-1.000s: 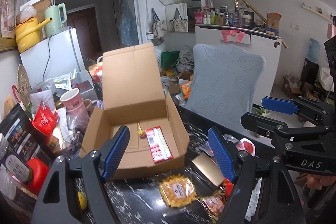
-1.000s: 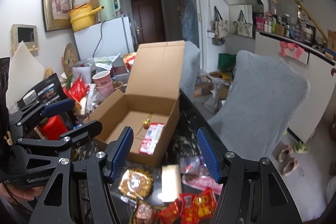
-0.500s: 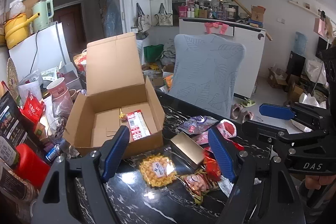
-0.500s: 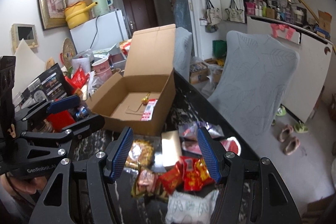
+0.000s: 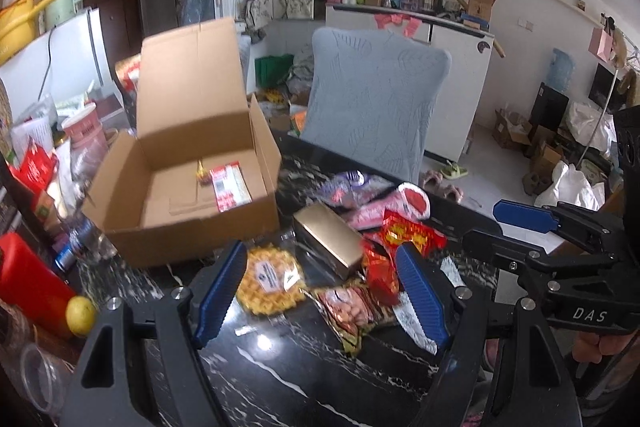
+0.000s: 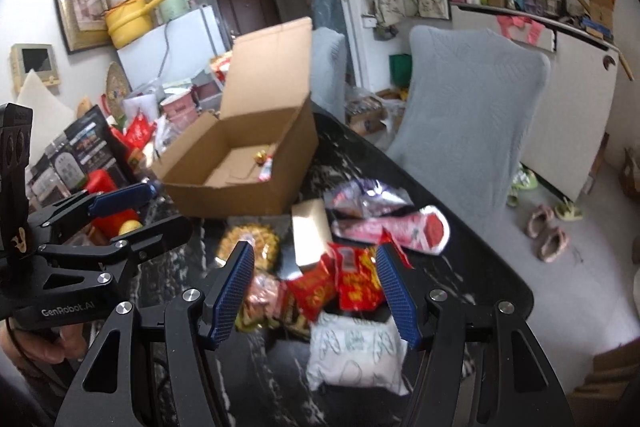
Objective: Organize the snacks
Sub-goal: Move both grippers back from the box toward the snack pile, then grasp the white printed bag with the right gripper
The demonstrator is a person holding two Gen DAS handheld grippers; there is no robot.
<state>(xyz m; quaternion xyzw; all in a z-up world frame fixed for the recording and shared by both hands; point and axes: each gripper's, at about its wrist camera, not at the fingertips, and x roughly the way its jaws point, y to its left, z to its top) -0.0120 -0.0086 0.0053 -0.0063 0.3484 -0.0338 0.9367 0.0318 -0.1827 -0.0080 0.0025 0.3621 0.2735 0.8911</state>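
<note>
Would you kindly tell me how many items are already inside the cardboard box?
2 visible: a red-and-white packet lying on the floor of the cardboard box near its right wall, and a small gold-wrapped sweet just left of it. The near wall may hide more.

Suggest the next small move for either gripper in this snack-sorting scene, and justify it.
Probably lower the right gripper onto the red packets lying under its open fingers. Both grippers are empty, loose snacks crowd the table, and the cardboard box stands open with room.
</note>
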